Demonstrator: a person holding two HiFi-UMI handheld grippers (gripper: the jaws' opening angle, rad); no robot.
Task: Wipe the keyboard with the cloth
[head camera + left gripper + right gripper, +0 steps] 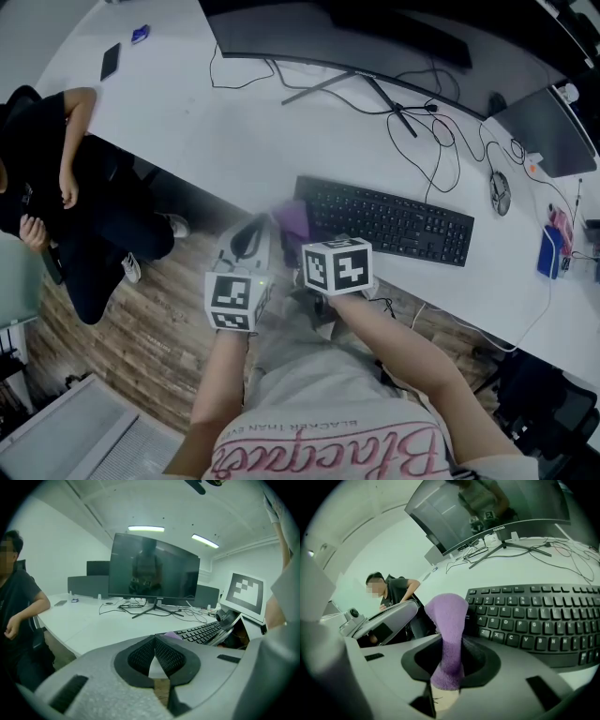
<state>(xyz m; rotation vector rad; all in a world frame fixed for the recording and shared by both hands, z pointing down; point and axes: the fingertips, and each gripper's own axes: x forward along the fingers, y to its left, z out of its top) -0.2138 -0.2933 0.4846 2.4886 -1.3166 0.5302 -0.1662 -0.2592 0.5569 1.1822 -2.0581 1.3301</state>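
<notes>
Right tool (449, 656) is pinching the purple cloth (447, 616); keyboard (534, 620) is lying just ahead. Left tool (154, 640) is sitting closed, empty.

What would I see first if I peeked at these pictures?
A fuzzy purple cloth sticks up, pinched in the right tongs, just in front of the black keyboard on the white desk. Behind the keyboard stands a big dark monitor, and a person in black sits at the far left of the head view.
</notes>
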